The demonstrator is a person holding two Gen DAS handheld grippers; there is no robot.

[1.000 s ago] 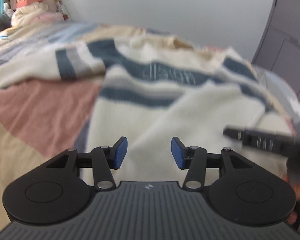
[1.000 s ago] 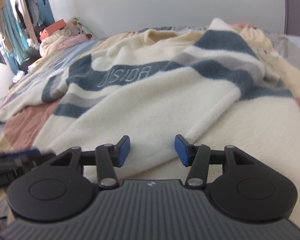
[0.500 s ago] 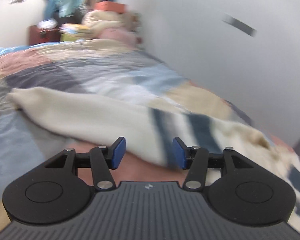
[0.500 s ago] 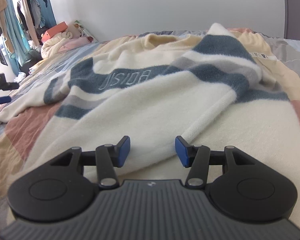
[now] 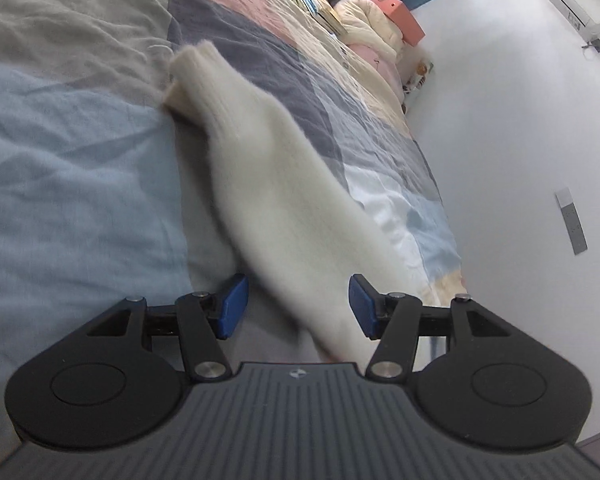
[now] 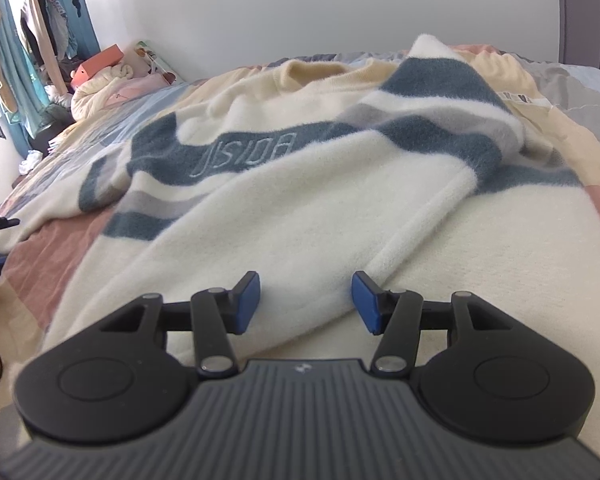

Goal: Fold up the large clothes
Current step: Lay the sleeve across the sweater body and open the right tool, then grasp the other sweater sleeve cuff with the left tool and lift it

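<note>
Between the parted blue pads of the left gripper (image 5: 296,306) lies the cream sleeve (image 5: 276,184), seemingly untouched, stretching away across the patchwork bedspread (image 5: 60,184). Only the right gripper (image 6: 306,302), likewise apart, shows the striped sweater (image 6: 300,184) body beyond it.

Bedroom: patchwork bed (image 6: 48,264), hanging clothes (image 6: 28,28)

Bare quilt (image 5: 72,184) left of cream sleeve (image 5: 276,200), wall (image 5: 512,152) close right, sweater (image 6: 300,200) covering bed ahead
</note>
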